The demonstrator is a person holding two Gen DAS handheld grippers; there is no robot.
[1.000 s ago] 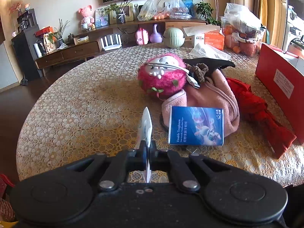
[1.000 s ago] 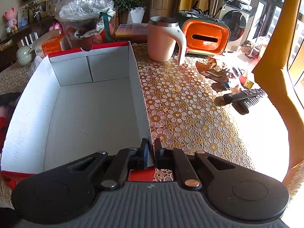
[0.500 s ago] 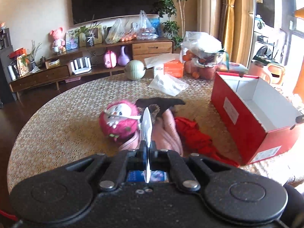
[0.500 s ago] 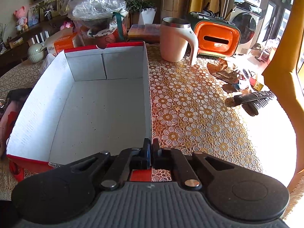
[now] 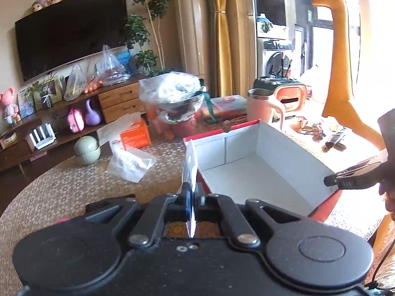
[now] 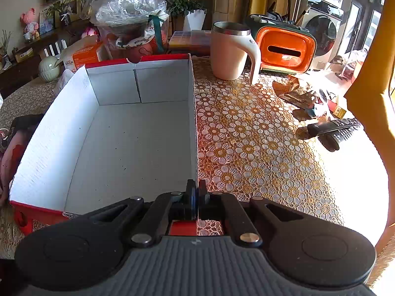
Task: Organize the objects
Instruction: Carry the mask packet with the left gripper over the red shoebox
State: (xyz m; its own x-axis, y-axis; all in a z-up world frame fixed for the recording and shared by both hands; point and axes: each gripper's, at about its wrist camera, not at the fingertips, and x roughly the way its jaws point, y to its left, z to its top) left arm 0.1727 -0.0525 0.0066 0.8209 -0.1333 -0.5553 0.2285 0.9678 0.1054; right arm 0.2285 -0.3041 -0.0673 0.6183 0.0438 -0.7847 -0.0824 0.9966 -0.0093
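The left gripper (image 5: 192,194) pinches a thin flat packet (image 5: 189,165) edge-on, held upright beside the box (image 5: 291,153). It looks light and floppy, so gripping near its lower edge suits. The right gripper (image 6: 197,192) clamps the box's side wall, steadying it on the tabletop (image 6: 259,148).

A round table under a gold floral lace cloth (image 6: 256,153) carries an open red cardboard box with a white inside (image 6: 138,138), a beige steel-rimmed mug (image 6: 229,51), an orange tissue holder (image 6: 284,49), two black remotes (image 6: 335,130), an orange carton (image 5: 134,135) and a pale green round jar (image 5: 87,146).
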